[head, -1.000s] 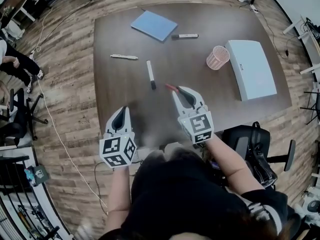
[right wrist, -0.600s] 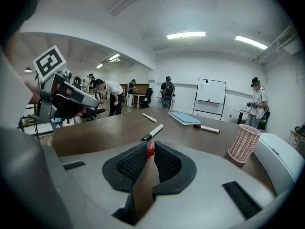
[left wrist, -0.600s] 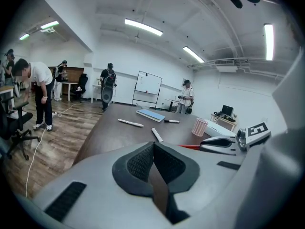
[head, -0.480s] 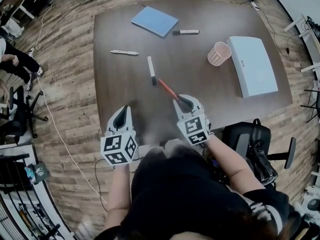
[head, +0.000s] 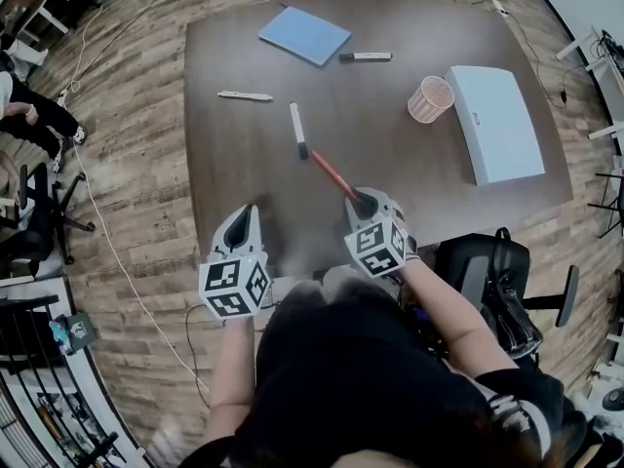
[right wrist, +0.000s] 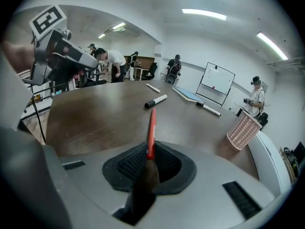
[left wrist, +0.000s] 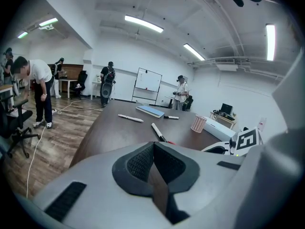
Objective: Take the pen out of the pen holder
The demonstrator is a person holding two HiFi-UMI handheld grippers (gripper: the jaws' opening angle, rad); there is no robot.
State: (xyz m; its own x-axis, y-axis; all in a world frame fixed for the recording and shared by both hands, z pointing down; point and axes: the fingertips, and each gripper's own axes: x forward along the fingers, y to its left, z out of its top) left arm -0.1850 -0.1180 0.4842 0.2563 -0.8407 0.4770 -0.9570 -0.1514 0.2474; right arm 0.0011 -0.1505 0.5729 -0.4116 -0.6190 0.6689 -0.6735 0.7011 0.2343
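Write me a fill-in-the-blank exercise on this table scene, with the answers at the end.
1. The right gripper holds a ____ pen in its jaws.
2. The pink pen holder stands beside a ____ box.
3. The colour of the notebook is ____.
4. The left gripper has ____ between its jaws.

Missing words: red; white; blue; nothing.

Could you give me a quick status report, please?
Right hand-held gripper shut on red pen, clear of pen holder. Left hand-held gripper shut, empty. White marker lies near pen tip.
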